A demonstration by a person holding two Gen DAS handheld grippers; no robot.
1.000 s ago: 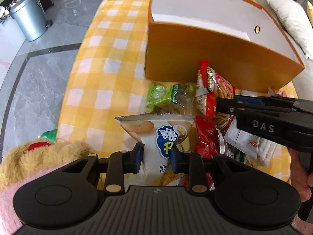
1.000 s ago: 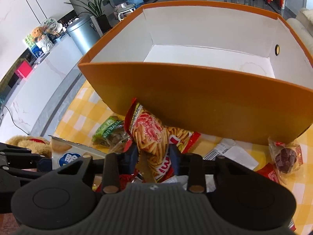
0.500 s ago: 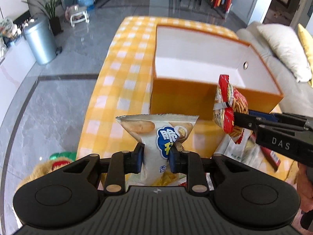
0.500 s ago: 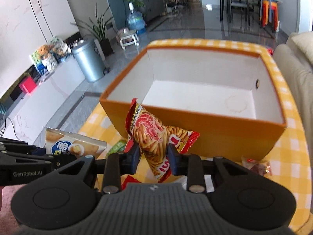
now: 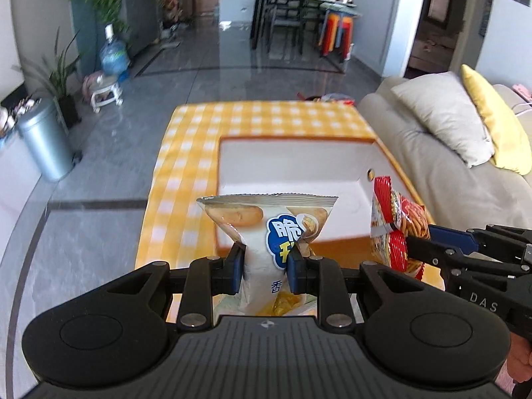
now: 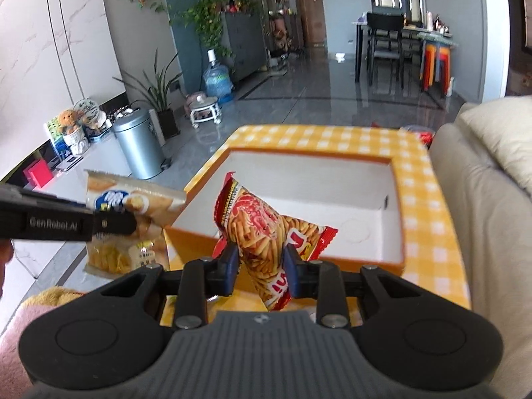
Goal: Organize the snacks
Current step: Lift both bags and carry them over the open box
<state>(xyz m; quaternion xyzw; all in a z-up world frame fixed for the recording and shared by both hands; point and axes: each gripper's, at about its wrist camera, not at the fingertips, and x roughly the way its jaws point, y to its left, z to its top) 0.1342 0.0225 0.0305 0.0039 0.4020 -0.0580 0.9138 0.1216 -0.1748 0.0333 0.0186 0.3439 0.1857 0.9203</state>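
Holding one snack each, both grippers are up over the near side of the orange box right now. The left gripper has its pads pinched into the waist of a white chip bag, jaws nearly closed and the bag standing upright between them. The right gripper has just been squeezing tighter on a red bag of stick snacks, and it's clamped on it, the bag leaning off to the right.

Around them: the box sits on a yellow checked tablecloth, its white inside bare, a small round hole in the right wall. A beige sofa with a pale cushion and a yellow one runs right along the table's right side, so that edge is tight. The left side drops to open grey floor, with a metal bin, a water jug and plants further off.

The left camera shows the right gripper coming in from the right, its red bag just over the box's near right corner. The right camera shows the opposite: the left gripper poking in from the left, chip bag hanging outside the box's near left corner, plus something yellow and fuzzy low at the near left that the other view doesn't catch.

The box mouth is wide open straight ahead of both bags, nothing between them and it. The two bags are apart, not touching.
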